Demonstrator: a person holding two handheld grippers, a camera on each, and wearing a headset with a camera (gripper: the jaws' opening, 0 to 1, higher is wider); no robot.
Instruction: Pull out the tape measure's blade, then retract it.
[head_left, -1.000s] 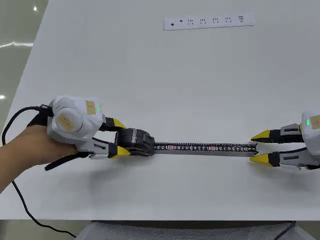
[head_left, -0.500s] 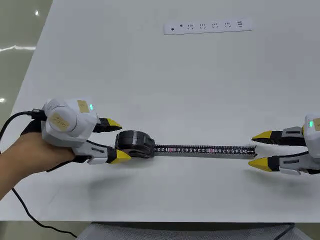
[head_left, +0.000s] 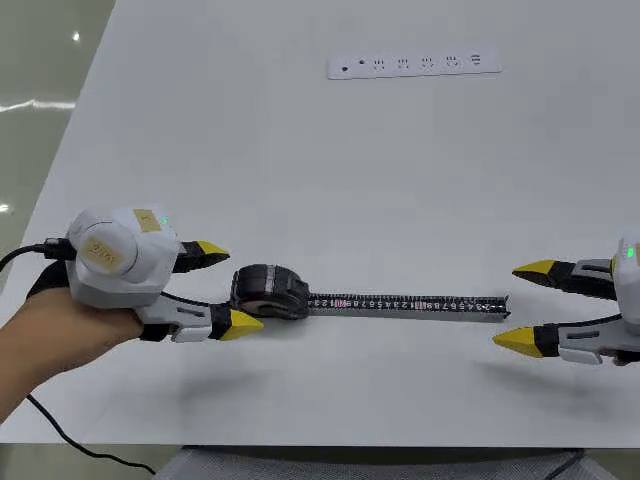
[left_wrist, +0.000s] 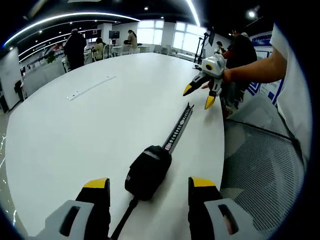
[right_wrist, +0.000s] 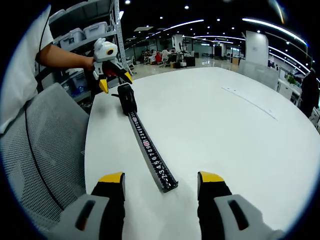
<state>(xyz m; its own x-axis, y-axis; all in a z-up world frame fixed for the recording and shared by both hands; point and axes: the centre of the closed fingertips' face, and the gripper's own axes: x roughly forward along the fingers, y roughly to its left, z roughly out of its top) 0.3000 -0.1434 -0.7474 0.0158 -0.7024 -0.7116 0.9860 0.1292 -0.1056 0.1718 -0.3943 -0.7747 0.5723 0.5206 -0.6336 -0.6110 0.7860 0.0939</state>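
White table: tape measure, blade out; left tool, edge-cropped right tool both spread.

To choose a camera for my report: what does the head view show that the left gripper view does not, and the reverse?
Head view: the hand holding the left tool. Left gripper view: people standing in the room beyond the table. Both: the tape measure lying on the table with its blade drawn out, the power strip, and the right tool, open.
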